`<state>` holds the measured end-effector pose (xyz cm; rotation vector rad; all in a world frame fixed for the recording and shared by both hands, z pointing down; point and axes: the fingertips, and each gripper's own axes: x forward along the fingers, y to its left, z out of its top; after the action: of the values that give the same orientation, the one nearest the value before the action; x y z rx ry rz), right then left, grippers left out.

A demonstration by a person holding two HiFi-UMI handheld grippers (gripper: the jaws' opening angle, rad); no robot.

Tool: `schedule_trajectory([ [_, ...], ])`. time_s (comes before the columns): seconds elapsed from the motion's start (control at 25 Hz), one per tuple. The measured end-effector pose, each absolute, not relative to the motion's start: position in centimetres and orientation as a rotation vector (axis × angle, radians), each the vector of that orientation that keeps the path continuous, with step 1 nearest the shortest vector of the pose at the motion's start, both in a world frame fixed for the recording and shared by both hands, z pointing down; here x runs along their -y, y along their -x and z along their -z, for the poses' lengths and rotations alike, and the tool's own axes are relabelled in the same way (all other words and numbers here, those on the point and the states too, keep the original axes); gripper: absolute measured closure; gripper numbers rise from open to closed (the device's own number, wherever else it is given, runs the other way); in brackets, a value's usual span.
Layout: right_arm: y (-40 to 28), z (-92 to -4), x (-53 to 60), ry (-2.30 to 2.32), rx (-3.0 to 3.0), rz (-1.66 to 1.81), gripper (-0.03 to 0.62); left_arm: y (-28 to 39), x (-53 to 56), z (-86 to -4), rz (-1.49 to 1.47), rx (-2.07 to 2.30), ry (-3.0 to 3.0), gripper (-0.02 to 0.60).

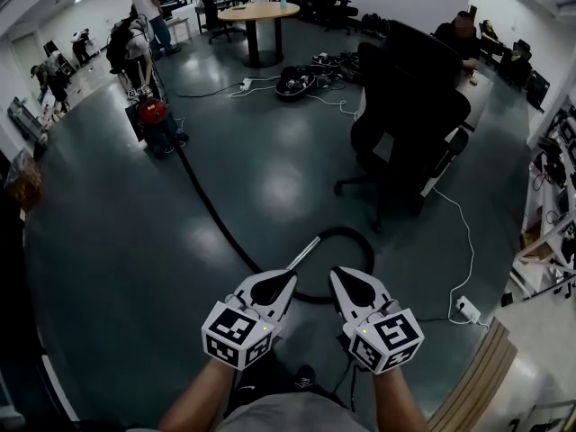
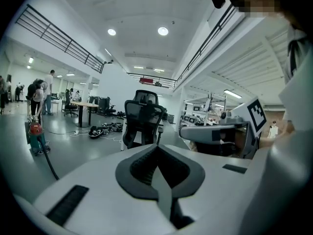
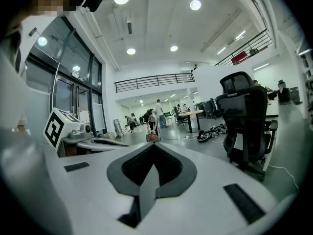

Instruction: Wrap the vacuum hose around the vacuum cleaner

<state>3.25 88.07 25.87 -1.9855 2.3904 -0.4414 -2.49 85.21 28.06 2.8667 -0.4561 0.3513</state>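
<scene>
Both grippers closed and empty, hose lying loose on the floor
The left gripper (image 1: 284,282) and right gripper (image 1: 342,279) sit side by side at the near edge, each with its jaws pressed together on nothing. Just beyond them the black vacuum hose (image 1: 212,209) loops on the floor, then runs far-left to the red vacuum cleaner (image 1: 152,112). A black office chair (image 1: 409,106) stands far right

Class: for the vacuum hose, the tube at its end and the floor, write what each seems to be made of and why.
Vacuum hose: probably flexible plastic or rubber, matt black; it bends into a loop. Tube: likely metal, pale and shiny, dead straight. Floor: smooth, glossy coating, perhaps vinyl or sealed concrete; it shows bright reflections.
</scene>
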Motion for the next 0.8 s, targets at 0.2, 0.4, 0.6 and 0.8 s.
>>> schedule_trajectory([
  [0.2, -3.2, -26.4, -82.7, 2.05, -2.365, 0.472, 0.589, 2.5, -79.7, -29.2, -0.38, 0.398, -2.861, 0.575],
  [0.4, -2.7, -28.0, -76.9, 2.129, -2.347, 0.511, 0.589, 2.7, -73.6, -31.9, -0.43, 0.329, -2.832, 0.575],
  [0.6, -2.6, -30.0, -72.1, 2.201, -2.287, 0.583, 0.589, 3.1, -68.4, -33.8, -0.435, 0.256, -2.795, 0.575],
  [0.8, -2.9, -32.7, -68.4, 2.299, -2.223, 0.64, 0.589, 3.4, -64.1, -37.2, -0.466, 0.187, -2.756, 0.575],
])
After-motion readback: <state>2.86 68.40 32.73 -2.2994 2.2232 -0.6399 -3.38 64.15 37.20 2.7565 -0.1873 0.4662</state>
